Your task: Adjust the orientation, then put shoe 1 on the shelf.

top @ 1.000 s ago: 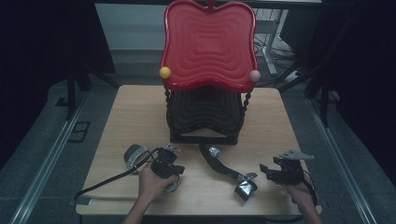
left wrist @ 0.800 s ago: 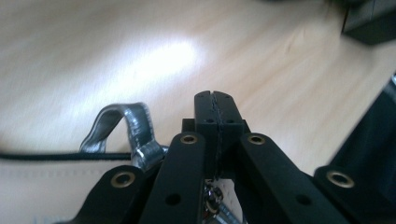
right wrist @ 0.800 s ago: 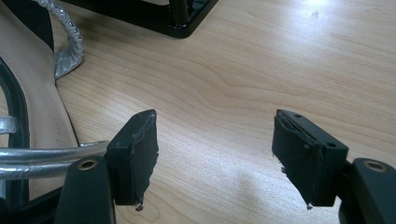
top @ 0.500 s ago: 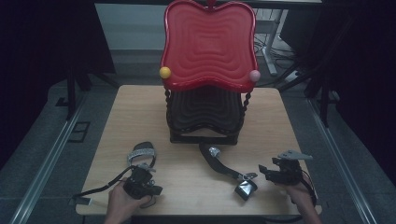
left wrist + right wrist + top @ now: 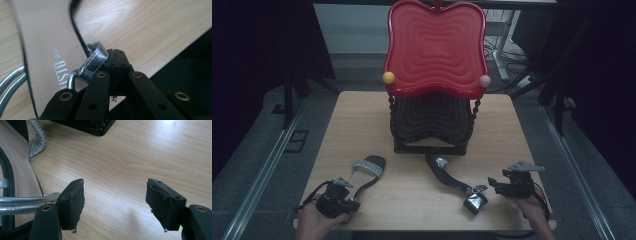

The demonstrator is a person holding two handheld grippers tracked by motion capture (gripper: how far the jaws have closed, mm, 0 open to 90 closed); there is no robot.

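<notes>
A black sandal with a glittery toe strap (image 5: 368,165) lies at the table's front left, its heel end at my left gripper (image 5: 343,199). In the left gripper view, my left gripper (image 5: 115,53) is shut, with the sandal's silver heel strap (image 5: 93,60) caught at its tips and the tan insole (image 5: 42,47) beside it. A second sandal (image 5: 447,176) lies at front right with its silver heel (image 5: 475,203) toward me. Just right of that heel, my right gripper (image 5: 504,186) stands open. In the right gripper view, bare wood shows between my right gripper (image 5: 118,203) jaws, and the sandal's silver straps (image 5: 25,203) are at the left.
A two-tier stand sits mid-table, a red wavy tray (image 5: 435,47) on top and a black tray (image 5: 432,120) below. A yellow ball (image 5: 388,77) and a pink ball (image 5: 484,80) sit at its front corners. The wooden table (image 5: 362,115) ends close to both hands.
My left gripper has moved left and toward the front edge, dragging the sandal's heel end with it. The right gripper and the other sandal have stayed put.
</notes>
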